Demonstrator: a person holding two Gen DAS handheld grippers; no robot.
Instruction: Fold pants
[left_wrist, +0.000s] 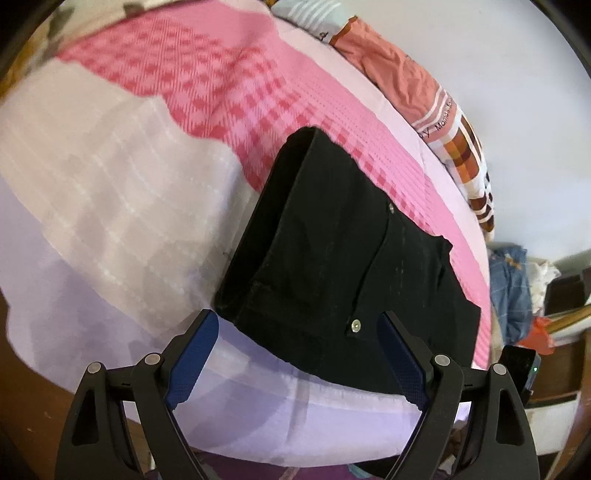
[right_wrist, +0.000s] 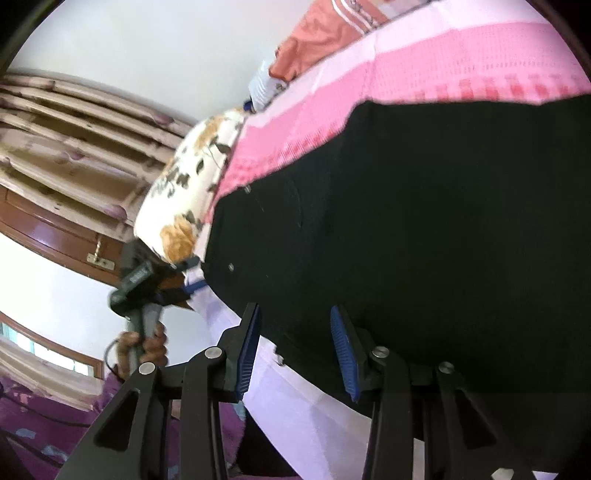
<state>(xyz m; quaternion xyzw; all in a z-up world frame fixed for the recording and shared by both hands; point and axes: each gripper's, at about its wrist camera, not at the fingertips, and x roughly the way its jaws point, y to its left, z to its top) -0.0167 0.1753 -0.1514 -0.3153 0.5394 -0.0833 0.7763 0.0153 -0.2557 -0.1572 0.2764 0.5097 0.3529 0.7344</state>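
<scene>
Black pants (left_wrist: 332, 258) lie folded on a pink and lilac checked bedsheet (left_wrist: 110, 184), with their near edge by the bed's front rim. My left gripper (left_wrist: 299, 319) hovers over that near edge, wide open, blue pads (left_wrist: 195, 354) clear of the cloth. In the right wrist view the pants (right_wrist: 406, 221) fill the right half. My right gripper (right_wrist: 295, 308) stands partly open at their edge, and the pads do not visibly press the fabric between them. At the left of that view a hand (right_wrist: 142, 347) holds the left gripper (right_wrist: 147, 280).
An orange cloth and patterned bedding (left_wrist: 399, 74) lie along the far side by the wall. A floral pillow (right_wrist: 184, 192) sits at the bed's corner. A heap of clothes (left_wrist: 513, 288) stands off the bed's right end. A curtain (right_wrist: 74, 147) hangs at the left.
</scene>
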